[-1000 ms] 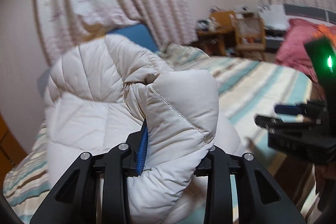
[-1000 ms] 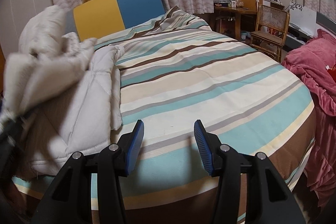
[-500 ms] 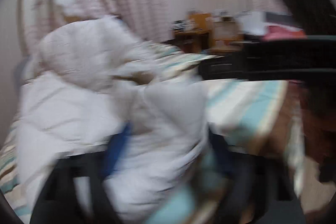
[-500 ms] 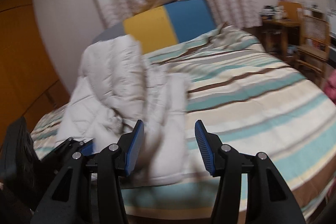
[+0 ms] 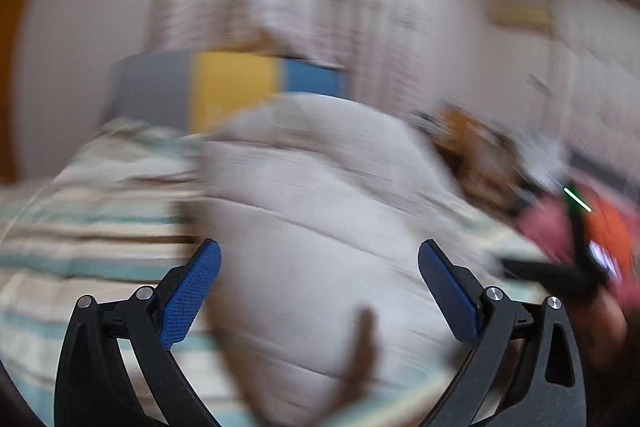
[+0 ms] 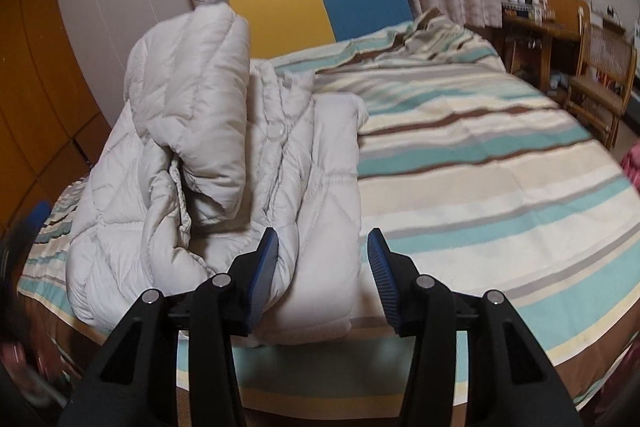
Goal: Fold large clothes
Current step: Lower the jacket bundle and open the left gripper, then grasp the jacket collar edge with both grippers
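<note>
I am holding my left gripper (image 5: 319,287) with its jaws spread wide and gripping nothing; the view is smeared, and the pale mass in front is the quilted coat (image 6: 224,163). My right gripper (image 6: 323,259) is closing its half-parted jaws slightly on air, above the coat's near edge, likely to be ready for the next fold. The coat is lying bunched on the left side of the striped bed (image 6: 500,187), one sleeve (image 6: 200,99) doubled over the body, so folding is only partly done. I am finding no brand, label or legible writing anywhere.
</note>
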Available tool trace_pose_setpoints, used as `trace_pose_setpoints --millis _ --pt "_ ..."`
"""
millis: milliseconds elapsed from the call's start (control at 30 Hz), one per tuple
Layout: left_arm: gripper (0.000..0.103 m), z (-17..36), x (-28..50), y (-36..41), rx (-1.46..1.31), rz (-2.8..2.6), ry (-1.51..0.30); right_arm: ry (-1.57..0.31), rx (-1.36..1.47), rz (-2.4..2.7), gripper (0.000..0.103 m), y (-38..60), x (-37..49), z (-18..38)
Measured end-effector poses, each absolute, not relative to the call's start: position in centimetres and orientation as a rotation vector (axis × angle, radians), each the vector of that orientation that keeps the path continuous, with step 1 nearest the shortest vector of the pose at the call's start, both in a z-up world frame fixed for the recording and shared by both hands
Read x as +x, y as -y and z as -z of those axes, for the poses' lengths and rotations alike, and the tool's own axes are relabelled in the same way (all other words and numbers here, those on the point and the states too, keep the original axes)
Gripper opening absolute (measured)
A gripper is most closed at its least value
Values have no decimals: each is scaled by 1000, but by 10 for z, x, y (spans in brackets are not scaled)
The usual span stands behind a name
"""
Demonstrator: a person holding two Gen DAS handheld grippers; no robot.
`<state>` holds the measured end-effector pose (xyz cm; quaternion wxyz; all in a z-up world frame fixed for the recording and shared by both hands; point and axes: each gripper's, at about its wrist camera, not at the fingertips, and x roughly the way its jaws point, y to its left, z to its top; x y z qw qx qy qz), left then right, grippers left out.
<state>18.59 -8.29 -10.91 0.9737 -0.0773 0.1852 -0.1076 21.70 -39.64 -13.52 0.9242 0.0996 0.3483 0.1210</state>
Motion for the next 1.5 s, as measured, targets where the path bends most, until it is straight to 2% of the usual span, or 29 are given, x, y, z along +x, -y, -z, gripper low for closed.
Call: trace_pose_setpoints --millis 33,100,200,433,467,600,767,1100,1267,1500 --pt "98 110 200 63 -208 139 -391 -688 197 -233 47 396 214 126" --pt "88 111 226 31 -302 13 -412 -613 202 -235 47 395 207 106" --pt "78 113 262 17 -378 -53 -476 -516 180 -278 47 380 209 68" --pt "77 109 304 70 -284 66 -541 -483 80 -443 47 309 266 20" --pt "75 108 311 79 -271 81 -548 -486 59 -451 46 301 274 20" --pt "73 107 330 100 -236 111 -573 -548 -47 -428 43 277 319 31" --pt "73 104 357 117 -213 133 -628 -629 -74 -329 40 299 369 72" --pt "74 111 401 162 -82 141 -719 -698 27 -221 40 356 399 126" --pt "79 132 413 165 -24 136 -762 -730 55 -212 40 363 411 140" --pt "82 154 432 162 -22 128 -792 -802 82 -228 40 360 440 161"
